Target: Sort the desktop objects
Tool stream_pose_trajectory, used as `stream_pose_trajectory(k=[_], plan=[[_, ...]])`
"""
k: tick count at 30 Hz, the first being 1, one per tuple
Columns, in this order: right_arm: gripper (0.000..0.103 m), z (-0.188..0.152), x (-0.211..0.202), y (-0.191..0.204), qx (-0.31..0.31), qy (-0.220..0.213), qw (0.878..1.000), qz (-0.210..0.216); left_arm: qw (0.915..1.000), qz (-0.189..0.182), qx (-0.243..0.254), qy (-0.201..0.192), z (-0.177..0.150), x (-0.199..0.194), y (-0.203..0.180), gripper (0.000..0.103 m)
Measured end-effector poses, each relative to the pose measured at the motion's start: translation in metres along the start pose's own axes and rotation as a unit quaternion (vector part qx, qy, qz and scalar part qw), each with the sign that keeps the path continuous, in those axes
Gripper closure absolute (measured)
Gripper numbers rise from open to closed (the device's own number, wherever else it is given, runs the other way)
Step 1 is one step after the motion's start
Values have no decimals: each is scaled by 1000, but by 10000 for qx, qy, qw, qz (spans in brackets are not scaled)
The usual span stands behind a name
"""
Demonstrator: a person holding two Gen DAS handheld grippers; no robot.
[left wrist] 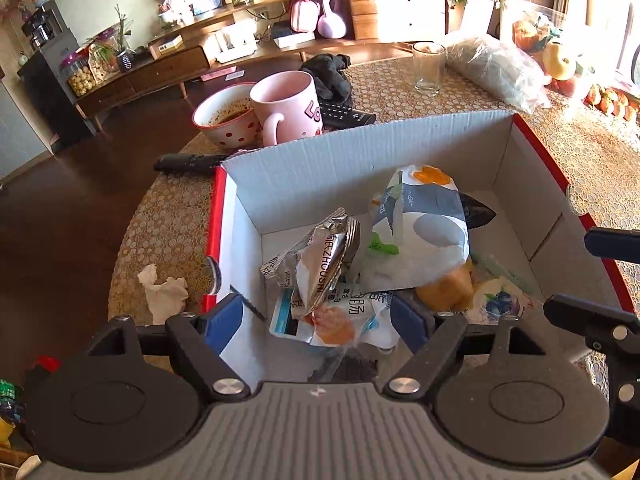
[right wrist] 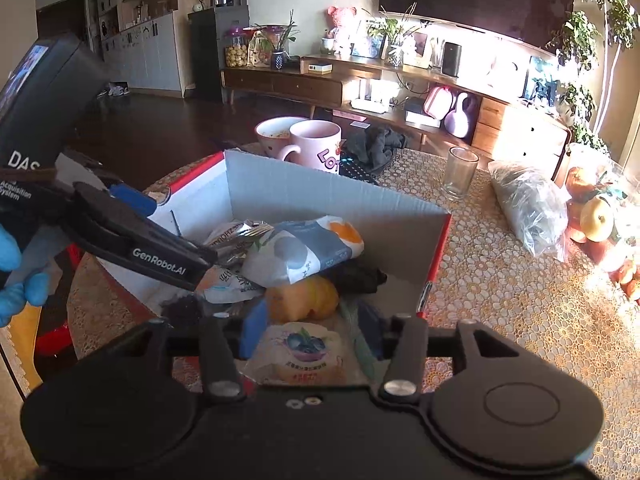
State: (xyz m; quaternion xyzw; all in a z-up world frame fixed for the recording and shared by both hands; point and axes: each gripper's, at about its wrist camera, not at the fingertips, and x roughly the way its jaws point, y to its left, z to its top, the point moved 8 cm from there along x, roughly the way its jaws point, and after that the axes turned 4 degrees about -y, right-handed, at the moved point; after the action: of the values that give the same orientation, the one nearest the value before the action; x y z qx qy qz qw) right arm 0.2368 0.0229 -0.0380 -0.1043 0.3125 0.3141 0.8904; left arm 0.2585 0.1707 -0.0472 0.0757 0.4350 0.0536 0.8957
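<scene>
A white cardboard box point(left wrist: 304, 152) with red outer sides sits on the table and holds snack wrappers: a silver foil packet point(left wrist: 320, 268), a grey-white bag point(left wrist: 424, 224), an orange fruit piece point(left wrist: 444, 292) and a blueberry packet point(right wrist: 304, 356). My left gripper point(left wrist: 320, 320) is open over the near part of the box, its blue pads on either side of the wrappers. My right gripper point(right wrist: 310, 332) is open above the blueberry packet, not closed on it. The box also shows in the right wrist view point(right wrist: 320, 192).
Behind the box stand a pink mug point(left wrist: 288, 108), a dotted bowl point(left wrist: 224, 116), a remote point(left wrist: 188, 162), a dark cloth point(left wrist: 332, 76) and a glass point(left wrist: 428, 68). A plastic bag point(left wrist: 496, 68) and fruit point(left wrist: 560, 64) lie at right. A crumpled tissue point(left wrist: 164, 294) lies left of the box.
</scene>
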Motion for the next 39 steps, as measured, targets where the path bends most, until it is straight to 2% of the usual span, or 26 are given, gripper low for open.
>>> stream_pose_trajectory(k=[4, 8, 10, 11, 15, 23, 27, 39], plan=[[52, 0, -8, 2, -26, -36, 10000, 34, 9999, -55, -103, -84, -3, -13, 1, 21], [46, -1, -19, 5, -59, -105, 9998, 130, 9997, -67, -155, -160, -6, -25, 0, 18], [34, -1, -24, 6, -65, -173, 9997, 163, 9997, -62, -162, -186, -8, -31, 0, 15], [33, -1, -27, 7, -68, -220, 9996, 167, 9996, -63, -163, -215, -9, -34, -1, 15], [31, -3, -36, 7, -87, -290, 9994, 137, 9992, -51, -213, -322, -12, -46, 0, 0], [20, -5, -51, 5, -34, -462, 9987, 223, 9988, -107, -266, -409, -19, -62, -7, 0], [15, -9, -56, 4, 3, -503, 9984, 266, 9982, 17, -159, -578, -23, -73, -15, 0], [9, -20, -73, 1, -1, -625, 9975, 331, 9964, 30, -139, -834, -33, -101, -35, 0]])
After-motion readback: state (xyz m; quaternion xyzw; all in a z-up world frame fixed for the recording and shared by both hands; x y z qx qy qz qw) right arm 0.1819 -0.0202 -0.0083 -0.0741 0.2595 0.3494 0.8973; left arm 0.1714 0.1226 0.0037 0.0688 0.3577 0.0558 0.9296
